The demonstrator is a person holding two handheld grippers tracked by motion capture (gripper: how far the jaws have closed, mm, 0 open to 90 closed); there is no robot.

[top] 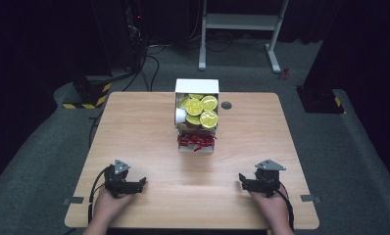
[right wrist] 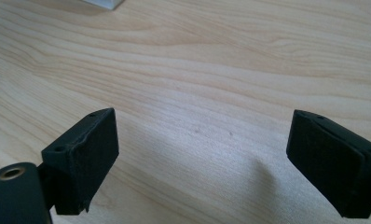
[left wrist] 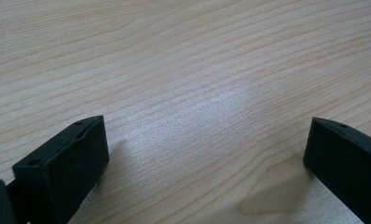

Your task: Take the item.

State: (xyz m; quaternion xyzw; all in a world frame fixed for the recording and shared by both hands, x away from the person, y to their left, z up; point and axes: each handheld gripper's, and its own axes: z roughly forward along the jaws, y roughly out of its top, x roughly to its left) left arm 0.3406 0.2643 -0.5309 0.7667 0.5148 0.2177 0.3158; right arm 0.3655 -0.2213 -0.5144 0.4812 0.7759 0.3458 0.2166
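Both idle pre-reach: left gripper [top: 140,183] and right gripper [top: 243,180] rest spread wide, empty, on desk [top: 134,137]; next likely reach toward white box [top: 197,87] of yellow-lidded cups [top: 201,111].

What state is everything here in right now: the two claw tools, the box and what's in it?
left gripper: open, holds nothing, low over the table
right gripper: open, holds nothing, low over the table
white box: open on top, stands mid-table
yellow-lidded cups: piled in the box
red packets: heaped in the box's front part
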